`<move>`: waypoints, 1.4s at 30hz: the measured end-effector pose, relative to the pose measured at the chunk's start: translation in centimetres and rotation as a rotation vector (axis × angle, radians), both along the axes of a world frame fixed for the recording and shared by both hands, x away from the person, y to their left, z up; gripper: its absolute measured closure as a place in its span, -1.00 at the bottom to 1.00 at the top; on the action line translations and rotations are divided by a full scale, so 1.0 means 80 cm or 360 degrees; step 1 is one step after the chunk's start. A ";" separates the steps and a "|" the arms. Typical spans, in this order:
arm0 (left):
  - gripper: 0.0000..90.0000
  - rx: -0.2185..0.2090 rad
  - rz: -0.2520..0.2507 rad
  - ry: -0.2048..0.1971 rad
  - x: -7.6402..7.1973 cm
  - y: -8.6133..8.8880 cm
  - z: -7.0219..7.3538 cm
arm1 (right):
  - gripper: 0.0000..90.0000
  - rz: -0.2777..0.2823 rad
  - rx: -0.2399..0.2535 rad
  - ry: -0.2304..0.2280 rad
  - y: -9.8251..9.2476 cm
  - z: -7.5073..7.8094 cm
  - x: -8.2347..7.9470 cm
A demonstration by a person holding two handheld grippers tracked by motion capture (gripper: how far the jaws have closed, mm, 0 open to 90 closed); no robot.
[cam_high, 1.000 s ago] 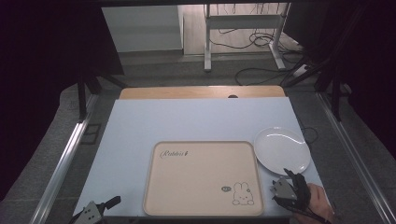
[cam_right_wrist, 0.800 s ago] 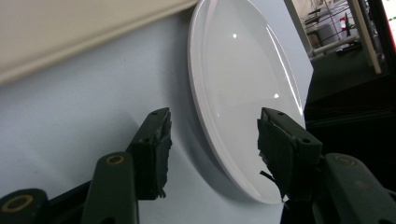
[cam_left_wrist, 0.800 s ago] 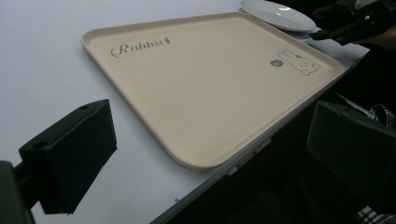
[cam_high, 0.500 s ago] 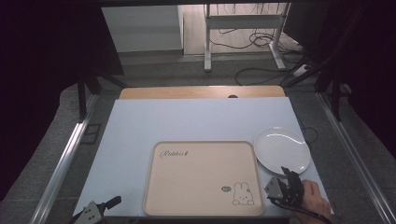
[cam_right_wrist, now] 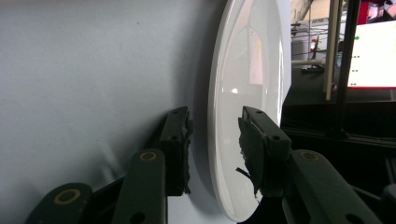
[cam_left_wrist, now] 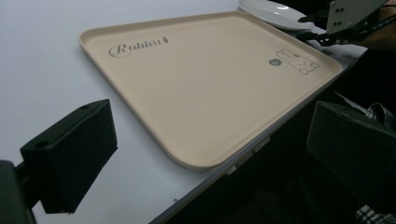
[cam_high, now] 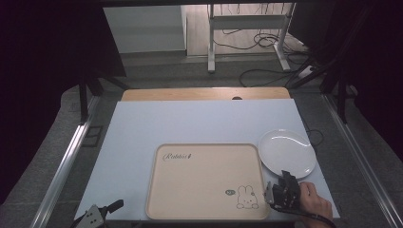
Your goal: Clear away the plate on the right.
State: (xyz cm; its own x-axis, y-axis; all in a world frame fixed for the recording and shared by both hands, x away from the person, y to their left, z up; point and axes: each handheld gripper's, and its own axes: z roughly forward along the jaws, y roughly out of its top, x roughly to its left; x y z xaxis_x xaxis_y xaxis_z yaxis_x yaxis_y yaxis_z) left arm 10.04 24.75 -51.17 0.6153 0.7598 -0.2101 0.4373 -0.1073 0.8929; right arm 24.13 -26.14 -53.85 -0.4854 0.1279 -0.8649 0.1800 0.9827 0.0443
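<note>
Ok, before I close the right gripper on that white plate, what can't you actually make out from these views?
- Whether the right gripper, jaws open around the round white plate's near rim, touches it: the rim hides the contact in the right gripper view.
- Left gripper: cut off by the high view's bottom edge.
- Small green mark beside the rabbit on the beige rectangular tray: too small to read.
- The plate's far rim: cut off by the left gripper view's top edge.
</note>
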 end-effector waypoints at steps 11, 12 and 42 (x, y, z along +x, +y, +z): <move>-0.97 -0.0002 -0.0004 0.0005 0.000 0.000 0.000 | 0.60 -0.0014 -0.0089 -0.0024 0.001 -0.009 0.010; -0.97 -0.0001 -0.0004 0.0006 0.000 0.000 0.000 | 0.62 -0.0017 -0.0099 -0.0025 0.001 -0.010 0.011; -0.97 -0.0004 -0.0011 0.0006 0.001 0.000 0.000 | 0.90 -0.0025 -0.0188 -0.0169 0.008 -0.007 0.009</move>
State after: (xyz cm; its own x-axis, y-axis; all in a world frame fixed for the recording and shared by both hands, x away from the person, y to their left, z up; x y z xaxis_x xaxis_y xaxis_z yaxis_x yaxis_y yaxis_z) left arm 10.14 24.72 -51.18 0.6200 0.7548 -0.2141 0.4399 -0.1085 0.8915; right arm 24.84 -25.48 -54.41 -0.3894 0.0292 -0.9206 0.1958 0.9793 -0.0517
